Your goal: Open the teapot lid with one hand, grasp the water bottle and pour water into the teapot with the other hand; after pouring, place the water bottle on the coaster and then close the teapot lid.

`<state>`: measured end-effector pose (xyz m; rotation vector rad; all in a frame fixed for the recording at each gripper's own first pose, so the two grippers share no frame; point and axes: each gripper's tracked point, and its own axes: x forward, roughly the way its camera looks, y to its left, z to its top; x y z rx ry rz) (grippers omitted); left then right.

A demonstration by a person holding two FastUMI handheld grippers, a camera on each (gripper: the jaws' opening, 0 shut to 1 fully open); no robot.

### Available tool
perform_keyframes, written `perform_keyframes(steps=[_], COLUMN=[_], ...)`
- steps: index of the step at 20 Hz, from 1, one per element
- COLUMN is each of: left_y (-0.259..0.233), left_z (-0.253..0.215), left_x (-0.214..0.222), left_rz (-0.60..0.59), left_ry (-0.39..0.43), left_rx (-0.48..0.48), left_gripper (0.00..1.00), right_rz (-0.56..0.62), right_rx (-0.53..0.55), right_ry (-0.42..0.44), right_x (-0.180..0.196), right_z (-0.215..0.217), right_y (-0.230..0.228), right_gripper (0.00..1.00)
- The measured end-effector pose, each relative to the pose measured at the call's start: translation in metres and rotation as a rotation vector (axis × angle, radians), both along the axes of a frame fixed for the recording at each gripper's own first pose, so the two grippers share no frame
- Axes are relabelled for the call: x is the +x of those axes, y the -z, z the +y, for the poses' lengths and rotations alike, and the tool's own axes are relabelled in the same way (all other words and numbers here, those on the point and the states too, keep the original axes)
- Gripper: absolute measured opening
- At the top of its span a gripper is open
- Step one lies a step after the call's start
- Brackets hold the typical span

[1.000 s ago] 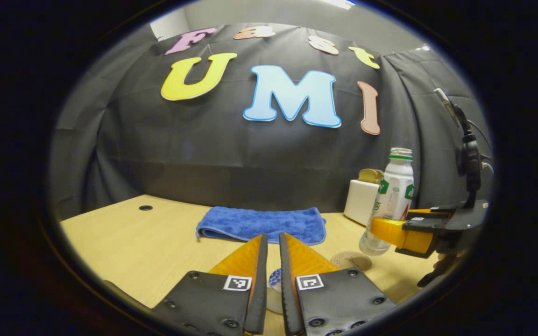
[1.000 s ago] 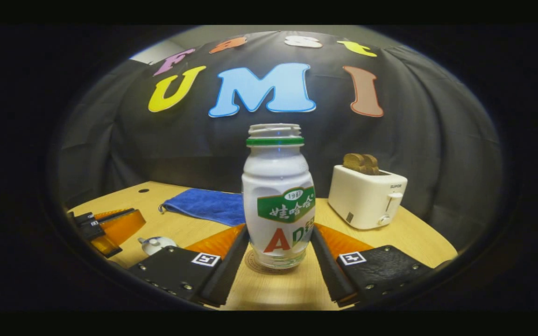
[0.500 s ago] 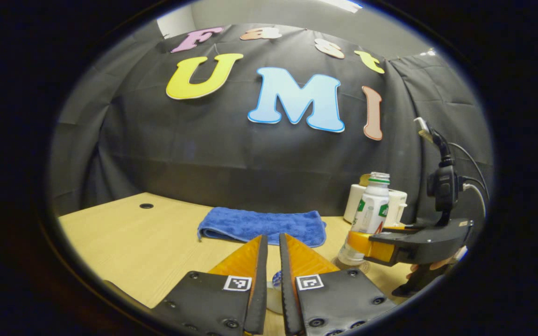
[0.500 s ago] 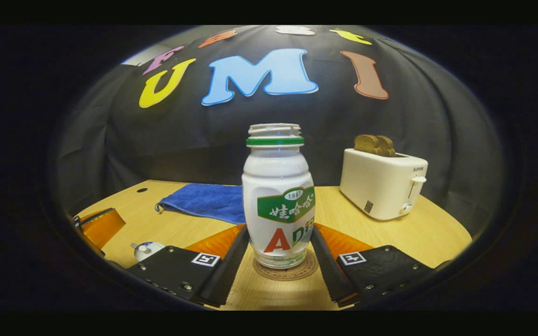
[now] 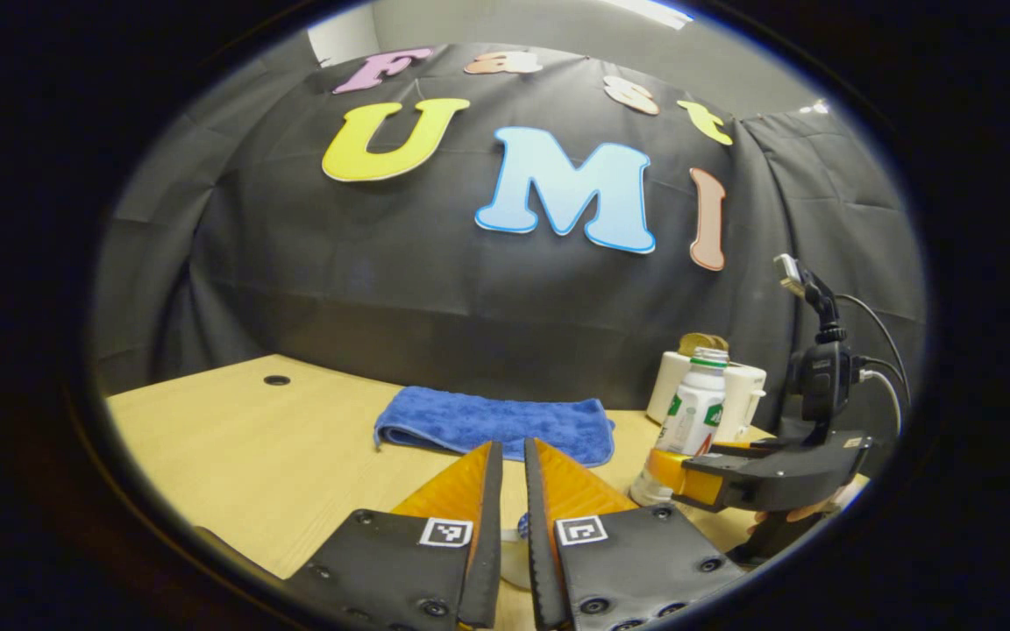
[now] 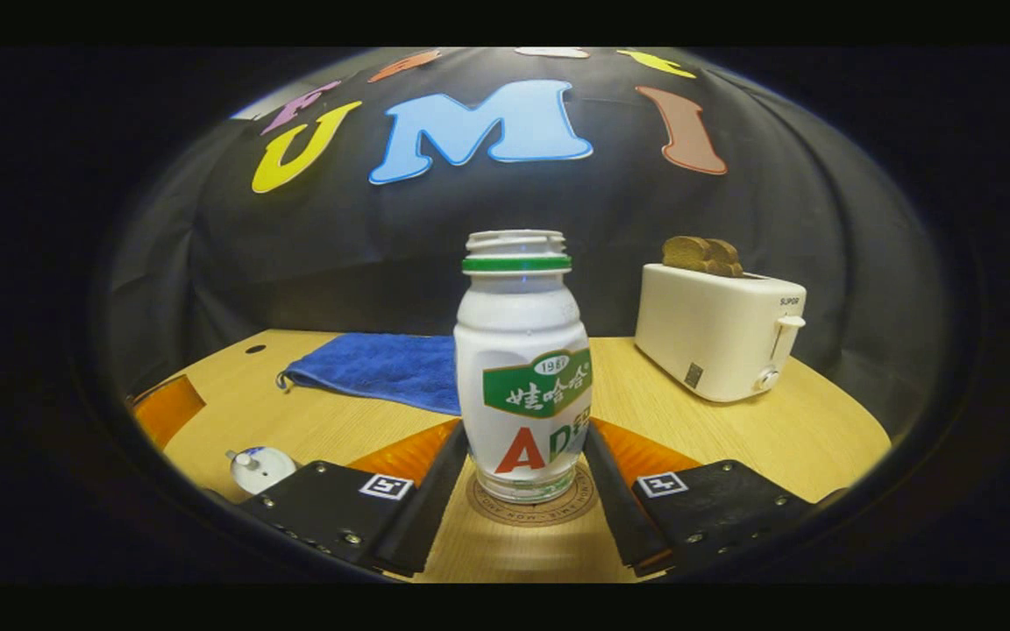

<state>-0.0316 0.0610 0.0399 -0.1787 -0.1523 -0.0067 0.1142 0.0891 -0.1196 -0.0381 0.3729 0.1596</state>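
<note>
Bottle (image 6: 522,368) of white plastic, round-shouldered, uncapped, with a green neck ring and a clear base, standing upright on a round, pale coaster (image 6: 529,506) with lettering along its rim. The right gripper (image 6: 524,456) has a finger against each side of the bottle's lower body, jaws closed on it. In the left gripper view the same bottle (image 5: 689,421) stands in front of the toaster, held by the right gripper (image 5: 689,469), with part of a hand below the gripper body. The left gripper (image 5: 512,491) has its jaws drawn nearly together, a narrow slit between them; a small white-and-blue piece sits low in that slit, but whether the fingers press on it cannot be told. Teapot (image 6: 259,467), white with a small knob, low at the left edge of the right gripper view. Blue, plush folded towel (image 6: 382,372) lying at the back of the light wood-grain table (image 6: 733,438). Boxy white toaster (image 6: 720,333) with two brown slices in its slots. Black cloth wall behind.
</note>
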Motion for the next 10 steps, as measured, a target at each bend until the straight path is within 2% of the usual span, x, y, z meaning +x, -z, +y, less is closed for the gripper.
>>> perform_keyframes(steps=[1,2,3,5,6,7,10], left_y=[0.0,0.002,0.002,0.003,0.004,0.004,0.005], left_z=[0.0,-0.001,-0.002,-0.002,-0.002,-0.003,-0.003], left_x=[0.0,0.0,0.001,0.003,0.003,0.003,0.003], left_rz=[0.001,0.003,0.004,0.008,0.01,0.01,0.012], left_ry=[0.001,0.001,0.002,0.004,0.006,0.007,0.006], left_rx=[0.001,0.003,0.004,0.003,0.002,0.002,0.006], left_gripper=[0.29,0.28,0.28,0.29,0.21,0.21,0.21], right_rz=[-0.002,-0.001,-0.002,-0.001,-0.006,-0.011,-0.034], right_rx=[-0.006,-0.007,-0.003,0.007,0.018,0.026,0.018], right_ry=[-0.002,-0.001,-0.001,0.0,-0.007,-0.012,-0.018], right_x=[0.0,0.0,0.001,0.0,-0.001,-0.002,-0.008], right_z=[0.001,0.0,-0.001,-0.001,0.0,0.001,-0.002], right_y=[0.0,0.0,-0.001,-0.001,-0.002,-0.004,-0.012], right_gripper=[0.78,0.63,0.8,0.8,0.8,0.84,0.84])
